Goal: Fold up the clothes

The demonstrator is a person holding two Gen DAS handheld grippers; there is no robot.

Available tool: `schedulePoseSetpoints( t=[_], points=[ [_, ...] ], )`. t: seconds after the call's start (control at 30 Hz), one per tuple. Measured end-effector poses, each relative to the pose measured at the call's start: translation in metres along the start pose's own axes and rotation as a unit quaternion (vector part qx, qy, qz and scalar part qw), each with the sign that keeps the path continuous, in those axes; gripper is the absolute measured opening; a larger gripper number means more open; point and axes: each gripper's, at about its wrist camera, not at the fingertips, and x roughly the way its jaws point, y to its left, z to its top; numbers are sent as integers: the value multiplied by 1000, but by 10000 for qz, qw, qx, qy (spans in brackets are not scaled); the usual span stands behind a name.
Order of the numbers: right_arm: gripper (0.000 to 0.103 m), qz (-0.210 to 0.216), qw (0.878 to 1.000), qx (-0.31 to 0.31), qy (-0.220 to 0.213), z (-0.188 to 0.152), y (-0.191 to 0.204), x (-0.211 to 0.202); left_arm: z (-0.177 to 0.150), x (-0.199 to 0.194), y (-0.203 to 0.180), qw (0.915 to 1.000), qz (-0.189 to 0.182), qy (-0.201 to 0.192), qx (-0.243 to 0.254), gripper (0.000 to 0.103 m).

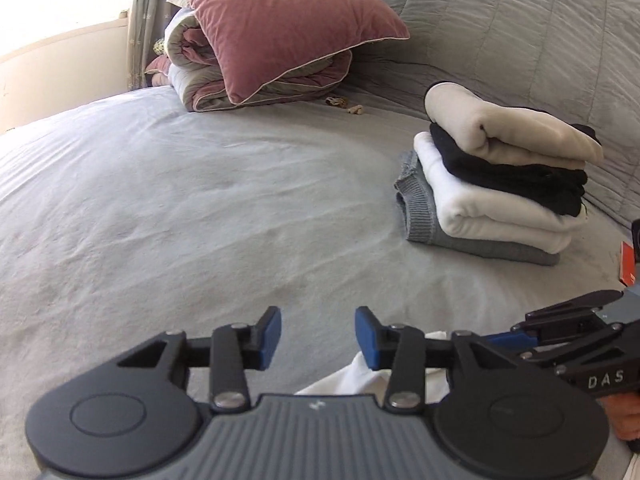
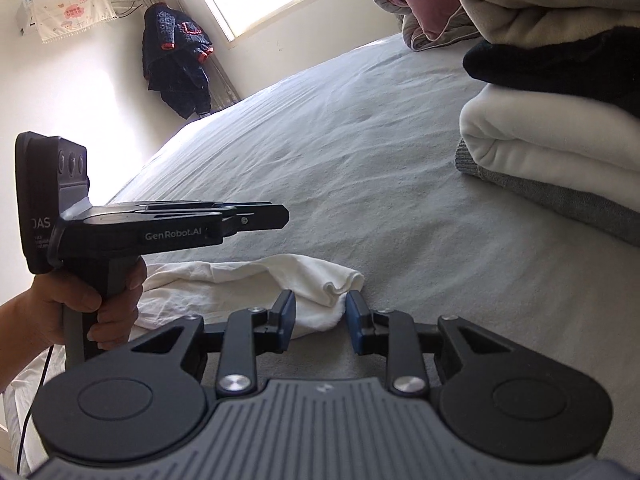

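- Far left in the right wrist view, dark clothes hang in the room's corner by the window, and a covered air conditioner sits on the wall.
- A person's left hand grips the handle of the left gripper; its jaws stand apart over the grey bed with nothing between them.
- A crumpled white garment lies on the bed near its front edge, below and just right of the left gripper.
- The right gripper has its jaws apart; a rolled edge of the white garment lies between the blue pads, but whether they press it I cannot tell.
- At the bed's head, a pink pillow leans on a folded quilt.
- To the right stands a stack of folded clothes: grey at the bottom, then white, black, and cream on top.
- A small orange object shows at the right edge.
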Motion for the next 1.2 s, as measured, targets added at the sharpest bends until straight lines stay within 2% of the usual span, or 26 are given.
schedulePoseSetpoints(
  t=[0.1,0.23,0.37,0.53,0.63,0.67,0.7,0.77,0.9,1.0,1.2],
  points=[
    [24,-28,10000,6,-5,-2,0,0,-8,-8,-4,9992,-226,85,315,56],
    [24,-76,10000,21,-11,-3,1,-1,-16,-14,-10,9952,-375,252,864,58],
    [25,-116,9999,-24,5,-2,4,-1,-22,-12,-11,9895,-32,428,1377,58],
    [28,-122,9998,-127,44,-2,7,0,-22,-3,-9,9925,63,312,1181,55],
    [30,-130,9997,-193,53,-2,9,-1,-19,8,-21,9919,29,219,1253,43],
    [32,-129,9997,-208,55,-3,9,-1,-18,11,-24,9918,18,200,1264,34],
    [33,-128,9997,-219,57,-3,10,-1,-14,16,-25,9929,56,213,1166,20],
    [33,-124,9997,-223,54,-3,9,-1,-6,24,-23,9956,166,208,900,12],
    [33,-105,9997,-200,42,-3,10,0,4,34,-9,9992,187,253,265,10],
    [35,-102,9997,-208,45,-3,11,1,6,37,-4,9994,233,262,34,11],
    [35,-123,9997,-197,18,-3,14,4,8,39,-5,9994,-24,337,-97,11]
  ],
)
